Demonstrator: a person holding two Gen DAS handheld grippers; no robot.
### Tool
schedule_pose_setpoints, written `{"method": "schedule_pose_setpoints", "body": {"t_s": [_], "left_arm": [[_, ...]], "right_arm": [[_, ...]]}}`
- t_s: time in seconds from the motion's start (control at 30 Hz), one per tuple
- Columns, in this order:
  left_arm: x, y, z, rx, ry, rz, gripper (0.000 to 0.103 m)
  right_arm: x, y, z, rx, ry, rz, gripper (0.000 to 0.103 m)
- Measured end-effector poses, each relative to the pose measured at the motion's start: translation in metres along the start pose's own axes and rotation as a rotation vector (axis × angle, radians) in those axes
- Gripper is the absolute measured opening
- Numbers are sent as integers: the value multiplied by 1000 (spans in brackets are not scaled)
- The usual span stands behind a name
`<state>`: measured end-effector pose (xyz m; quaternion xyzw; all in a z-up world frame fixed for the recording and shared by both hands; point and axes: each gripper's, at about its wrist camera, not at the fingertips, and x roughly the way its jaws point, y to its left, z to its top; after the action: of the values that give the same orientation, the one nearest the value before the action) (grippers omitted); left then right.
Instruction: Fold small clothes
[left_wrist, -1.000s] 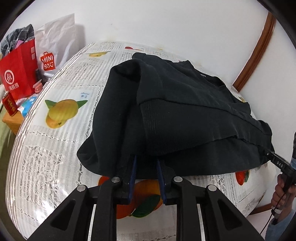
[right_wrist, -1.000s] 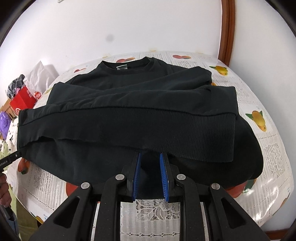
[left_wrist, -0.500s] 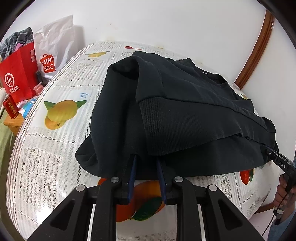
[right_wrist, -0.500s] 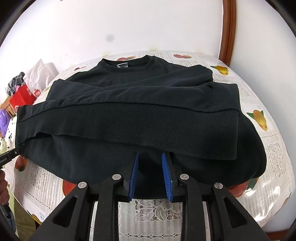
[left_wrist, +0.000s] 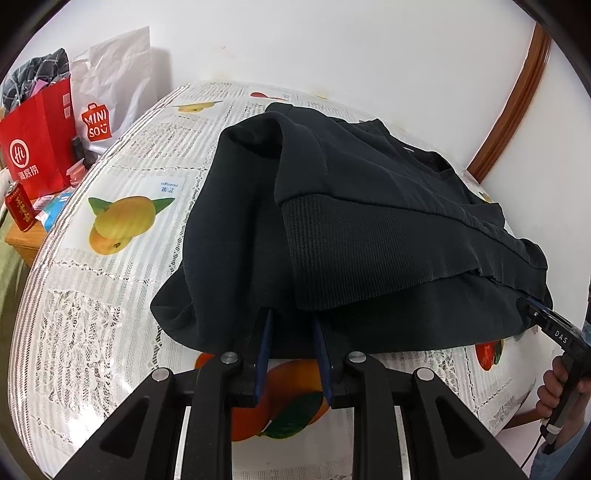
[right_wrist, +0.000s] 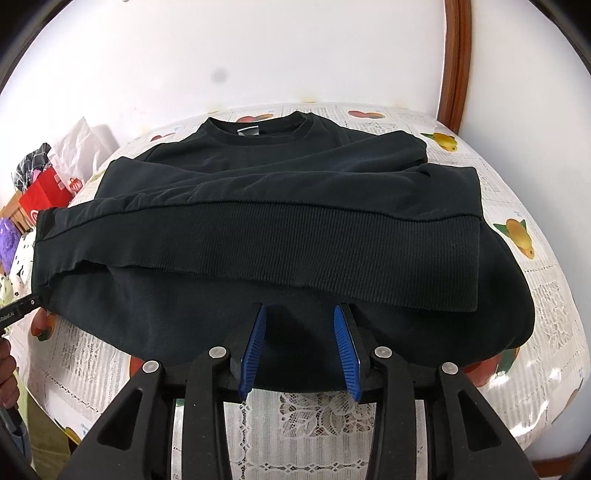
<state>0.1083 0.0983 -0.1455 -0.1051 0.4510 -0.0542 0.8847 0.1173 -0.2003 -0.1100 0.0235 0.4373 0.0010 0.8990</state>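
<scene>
Right wrist view is showing the right tool (right_wrist: 300, 349) with jaws just opening, apart over the black sweatshirt (right_wrist: 280, 236), letting its folded edge go. Left tool (left_wrist: 293, 354) is staying narrow, seemingly pinching cloth. Sweatshirt is lying folded on the worktop (left_wrist: 110, 295), with bare room towards its near edge.
</scene>
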Motion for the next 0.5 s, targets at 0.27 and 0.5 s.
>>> {"method": "schedule_pose_setpoints", "body": {"t_s": [0.27,0.5], "left_arm": [[1,-1,1,2,-1,2,22],[0,0,1,-4,-2,-6,22]], "right_arm": [[-5,-2,0,27,2,6,38],[-5,-3,1,50,13,11,38]]}}
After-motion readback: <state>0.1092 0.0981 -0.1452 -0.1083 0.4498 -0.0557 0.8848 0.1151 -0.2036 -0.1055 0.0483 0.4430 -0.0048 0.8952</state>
